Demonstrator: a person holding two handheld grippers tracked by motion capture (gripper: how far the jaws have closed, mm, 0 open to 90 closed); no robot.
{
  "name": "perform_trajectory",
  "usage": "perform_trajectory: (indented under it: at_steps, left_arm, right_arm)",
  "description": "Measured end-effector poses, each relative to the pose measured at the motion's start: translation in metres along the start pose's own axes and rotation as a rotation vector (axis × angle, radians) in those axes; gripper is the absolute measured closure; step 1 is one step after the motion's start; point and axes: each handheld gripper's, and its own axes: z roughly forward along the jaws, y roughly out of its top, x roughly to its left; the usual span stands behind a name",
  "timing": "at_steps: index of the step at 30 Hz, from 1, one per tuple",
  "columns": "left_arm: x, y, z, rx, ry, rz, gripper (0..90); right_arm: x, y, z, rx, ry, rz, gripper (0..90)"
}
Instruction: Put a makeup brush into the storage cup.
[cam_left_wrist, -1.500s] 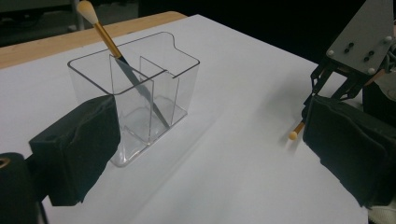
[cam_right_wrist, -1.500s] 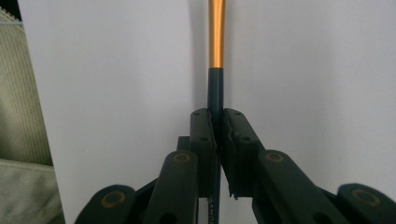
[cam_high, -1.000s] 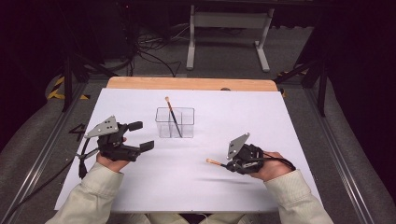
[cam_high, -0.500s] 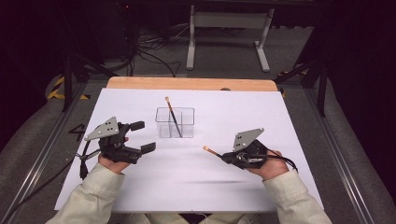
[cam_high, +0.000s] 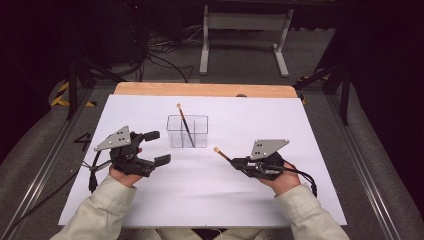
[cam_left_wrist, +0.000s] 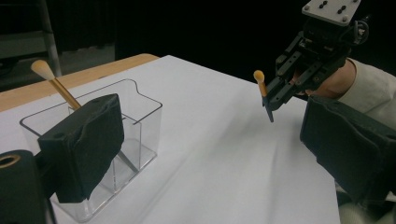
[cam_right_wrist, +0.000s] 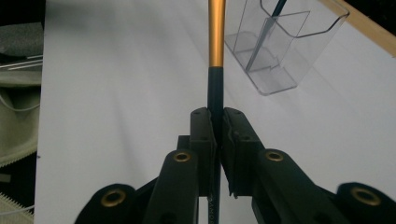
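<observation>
Risk sits mostly with the right gripper, clenched on the dark handle of a brush well back from its tip; held so far along, the brush could pivot between the pads or strike the rim of the clear holder — tipping it, since it looks light; a second brush leans inside one compartment and might block entry. The left gripper hangs released beside the holder, holding nothing. The held brush's tip runs off the top of the right gripper view; the holder's transparent inner dividers are hard to trace.
</observation>
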Motion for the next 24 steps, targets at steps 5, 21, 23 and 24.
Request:
perform_trajectory:
  at_steps: [5, 21, 23, 24]
  left_arm:
    - [-0.001, 0.0, 0.004, -0.004, -0.001, -0.012, 7.1]
    - [-0.008, 0.002, 0.019, -0.029, -0.04, -0.013, 8.8]
    - [-0.009, 0.002, 0.021, -0.029, -0.049, -0.017, 8.9]
    - [-0.009, 0.002, 0.022, -0.03, -0.053, -0.018, 8.9]
  right_arm:
    - [0.003, 0.001, -0.001, -0.062, -0.01, 0.008, 83.1]
    - [0.011, 0.002, 0.002, -0.212, -0.056, 0.056, 83.1]
    - [0.011, 0.002, 0.003, -0.231, -0.052, 0.066, 83.1]
    - [0.012, 0.002, 0.003, -0.243, -0.051, 0.072, 83.1]
